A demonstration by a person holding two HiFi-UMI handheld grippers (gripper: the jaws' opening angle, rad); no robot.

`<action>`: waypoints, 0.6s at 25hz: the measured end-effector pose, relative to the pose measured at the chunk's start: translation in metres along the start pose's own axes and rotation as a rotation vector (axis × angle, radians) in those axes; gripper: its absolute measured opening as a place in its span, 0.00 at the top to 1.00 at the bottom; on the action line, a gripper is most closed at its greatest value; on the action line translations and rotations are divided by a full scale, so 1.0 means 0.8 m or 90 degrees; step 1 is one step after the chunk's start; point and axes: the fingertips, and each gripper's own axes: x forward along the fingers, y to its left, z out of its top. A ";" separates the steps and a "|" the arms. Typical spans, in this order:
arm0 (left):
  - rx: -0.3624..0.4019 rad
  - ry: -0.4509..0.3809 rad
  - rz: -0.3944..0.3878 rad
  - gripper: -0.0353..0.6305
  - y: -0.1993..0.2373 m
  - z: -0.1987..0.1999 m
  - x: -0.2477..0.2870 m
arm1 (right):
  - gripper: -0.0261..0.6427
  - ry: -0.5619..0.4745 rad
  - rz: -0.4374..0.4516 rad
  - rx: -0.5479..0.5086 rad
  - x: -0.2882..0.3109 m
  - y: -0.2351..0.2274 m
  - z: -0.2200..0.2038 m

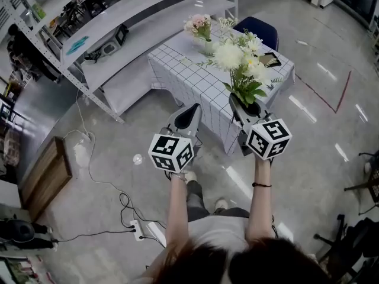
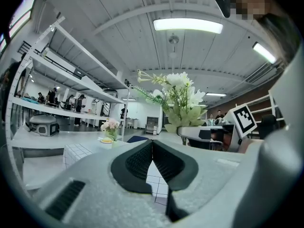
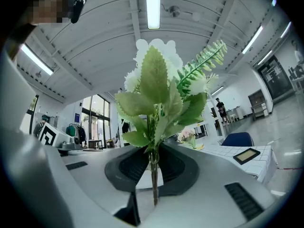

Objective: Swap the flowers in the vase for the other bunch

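Right claw [image 3: 153,165] clamped on thin stems of white bunch [image 3: 154,89], held upright, short of worktop [image 1: 189,78]. Left claw [image 2: 152,151] pinched together, empty. I judged bunch light, stems wiry and slippery; best hold low on stems, clear of blooms. Pink flowers [image 1: 198,23] sat in vase [image 1: 207,46] at worktop's far side.

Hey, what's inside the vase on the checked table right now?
A pink bunch stands in the vase; its stems inside are hidden. The white bunch is held in the right claw, outside it.

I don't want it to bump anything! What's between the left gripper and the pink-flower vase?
Only bare checked tablecloth lies from the left gripper to the vase, shown in the left gripper view.
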 end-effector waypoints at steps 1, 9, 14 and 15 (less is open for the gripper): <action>0.003 -0.001 -0.005 0.93 0.006 0.003 0.005 | 0.89 0.001 -0.006 -0.001 0.005 -0.004 -0.002; 0.014 -0.001 -0.059 0.93 0.062 0.021 0.064 | 0.89 0.004 -0.069 -0.015 0.063 -0.040 -0.003; 0.005 0.004 -0.097 0.93 0.098 0.022 0.094 | 0.89 0.007 -0.104 -0.010 0.103 -0.054 -0.008; 0.003 0.009 -0.103 0.93 0.105 0.020 0.098 | 0.89 0.007 -0.109 -0.007 0.111 -0.056 -0.010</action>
